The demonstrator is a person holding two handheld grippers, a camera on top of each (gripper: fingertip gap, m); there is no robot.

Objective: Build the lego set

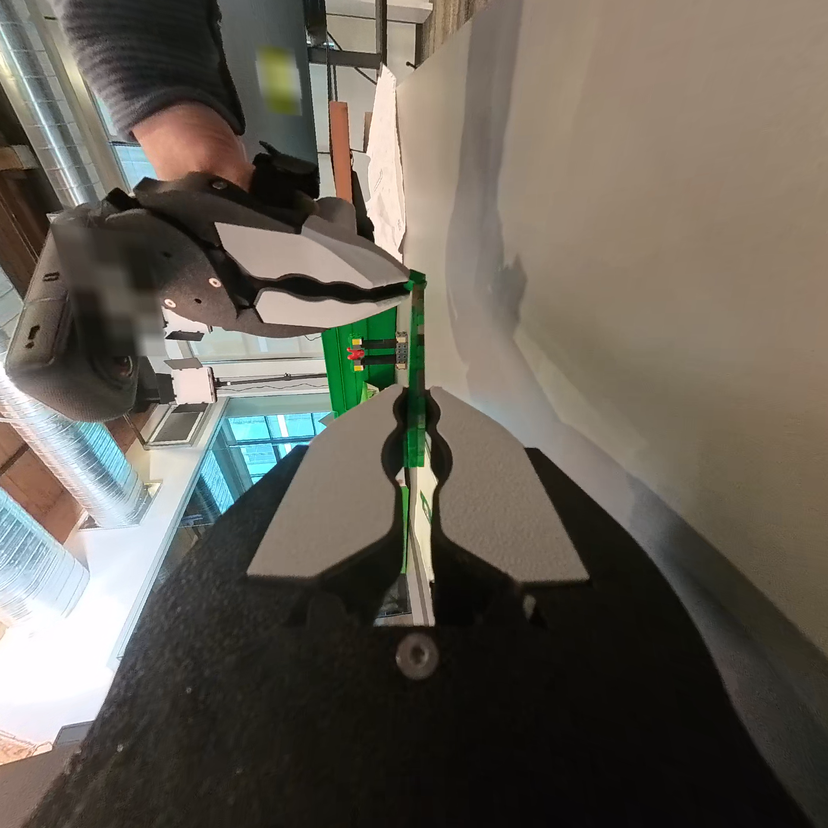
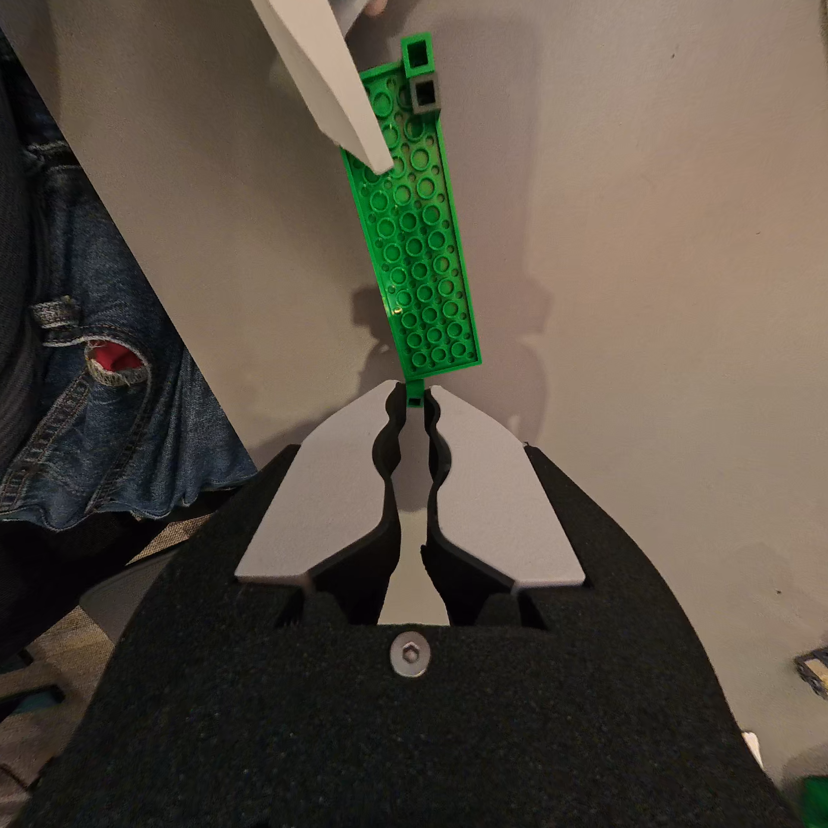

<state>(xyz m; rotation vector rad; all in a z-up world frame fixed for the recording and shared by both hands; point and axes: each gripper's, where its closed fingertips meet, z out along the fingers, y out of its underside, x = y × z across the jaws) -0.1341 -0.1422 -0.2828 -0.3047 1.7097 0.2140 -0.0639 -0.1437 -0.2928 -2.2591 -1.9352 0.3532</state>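
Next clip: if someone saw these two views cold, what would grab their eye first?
The bright green lego plate, held up off the white table with its underside of round sockets facing the right wrist camera. The left gripper pinches one end of the plate, and the right gripper nips a small green piece at the other end. In the left wrist view, a tiny red and yellow assembly stands out on the plate's studded side.

A pale bench (image 2: 627, 224) fills most of the view. Blue jeans (image 2: 112, 358) show beside it. Shiny silver pipes (image 1: 58, 134) and windows (image 1: 264, 430) sit far behind.
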